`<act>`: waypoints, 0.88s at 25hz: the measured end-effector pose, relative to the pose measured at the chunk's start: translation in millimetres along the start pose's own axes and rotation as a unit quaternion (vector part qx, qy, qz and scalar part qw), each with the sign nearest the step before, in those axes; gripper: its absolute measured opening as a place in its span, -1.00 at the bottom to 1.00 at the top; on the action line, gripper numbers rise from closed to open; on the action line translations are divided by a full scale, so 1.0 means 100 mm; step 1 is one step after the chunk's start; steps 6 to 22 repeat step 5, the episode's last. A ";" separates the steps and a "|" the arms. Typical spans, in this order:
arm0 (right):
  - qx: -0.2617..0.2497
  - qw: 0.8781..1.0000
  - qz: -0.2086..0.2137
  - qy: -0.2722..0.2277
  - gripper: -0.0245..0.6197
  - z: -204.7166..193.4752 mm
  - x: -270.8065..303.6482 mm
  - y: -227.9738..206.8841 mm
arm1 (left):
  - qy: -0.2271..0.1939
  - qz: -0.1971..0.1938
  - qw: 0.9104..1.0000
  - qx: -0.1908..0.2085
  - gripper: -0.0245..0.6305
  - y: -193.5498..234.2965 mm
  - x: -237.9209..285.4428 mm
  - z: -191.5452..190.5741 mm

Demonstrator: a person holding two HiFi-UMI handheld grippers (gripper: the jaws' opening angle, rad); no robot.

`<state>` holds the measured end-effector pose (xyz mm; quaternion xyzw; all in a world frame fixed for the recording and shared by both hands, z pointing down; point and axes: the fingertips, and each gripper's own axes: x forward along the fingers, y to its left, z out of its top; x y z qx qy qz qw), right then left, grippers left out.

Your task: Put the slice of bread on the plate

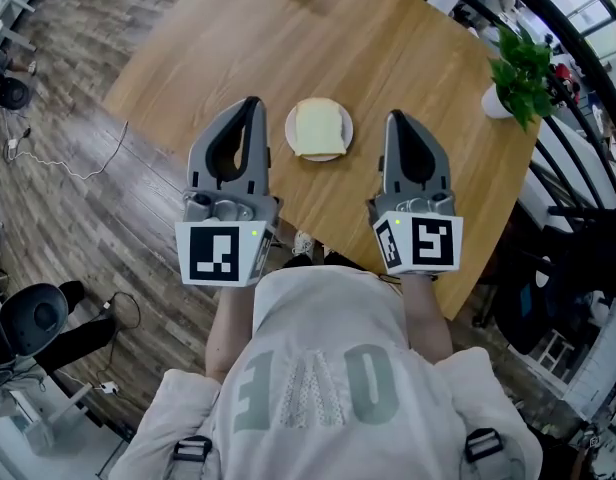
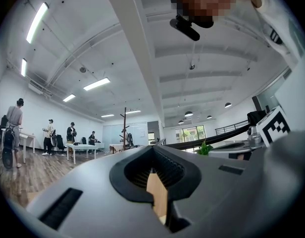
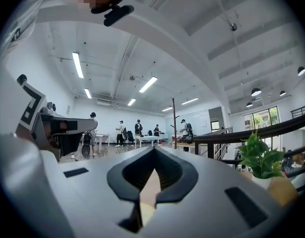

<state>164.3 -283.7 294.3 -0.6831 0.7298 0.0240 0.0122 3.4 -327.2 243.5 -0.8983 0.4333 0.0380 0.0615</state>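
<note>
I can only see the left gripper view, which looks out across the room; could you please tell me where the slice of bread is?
Observer: In the head view, the slice of bread already lies on the white plate, on the wooden table.
Operator: Thank you. Where does the plate sit relative to the two grippers?
Observer: It sits between the left gripper and the right gripper, about level with their tips in the picture and touching neither.
</note>
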 end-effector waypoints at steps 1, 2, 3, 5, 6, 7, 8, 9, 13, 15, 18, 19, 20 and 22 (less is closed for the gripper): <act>0.000 1.000 -0.001 0.001 -0.88 -0.01 0.00 0.00 | 0.003 0.004 1.000 -0.001 -0.90 0.02 -0.01 -0.01; 0.001 1.000 -0.001 0.002 -0.88 -0.02 0.00 -0.01 | 0.004 0.007 1.000 -0.001 -0.90 0.03 -0.02 -0.02; 0.002 1.000 -0.001 0.004 -0.88 -0.03 0.00 -0.01 | 0.005 0.008 1.000 -0.002 -0.90 0.03 -0.03 -0.03; 0.002 1.000 -0.001 0.007 -0.88 -0.05 0.00 -0.03 | 0.006 0.007 1.000 0.000 -0.90 0.02 -0.04 -0.06; 0.002 1.000 -0.001 0.007 -0.88 -0.05 0.00 -0.03 | 0.006 0.007 1.000 0.000 -0.90 0.02 -0.04 -0.06; 0.002 1.000 -0.001 0.007 -0.88 -0.05 0.00 -0.03 | 0.006 0.007 1.000 0.000 -0.90 0.02 -0.04 -0.06; 0.002 1.000 -0.001 0.007 -0.88 -0.05 0.00 -0.03 | 0.006 0.007 1.000 0.000 -0.90 0.02 -0.04 -0.06; 0.002 1.000 -0.001 0.007 -0.88 -0.05 0.00 -0.03 | 0.006 0.007 1.000 0.000 -0.90 0.02 -0.04 -0.06; 0.002 1.000 -0.001 0.007 -0.88 -0.05 0.00 -0.03 | 0.006 0.007 1.000 0.000 -0.90 0.02 -0.04 -0.06; 0.002 1.000 -0.001 0.007 -0.88 -0.05 0.00 -0.03 | 0.006 0.007 1.000 0.000 -0.90 0.02 -0.04 -0.06; 0.002 1.000 -0.001 0.007 -0.88 -0.05 0.00 -0.03 | 0.006 0.007 1.000 0.000 -0.90 0.02 -0.04 -0.06; 0.002 1.000 -0.001 0.007 -0.88 -0.05 0.00 -0.03 | 0.006 0.007 1.000 0.000 -0.90 0.02 -0.04 -0.06; 0.002 1.000 -0.001 0.007 -0.88 -0.05 0.00 -0.03 | 0.006 0.007 1.000 0.000 -0.90 0.02 -0.04 -0.06; 0.002 1.000 -0.001 0.007 -0.88 -0.05 0.00 -0.03 | 0.006 0.007 1.000 0.000 -0.90 0.02 -0.04 -0.06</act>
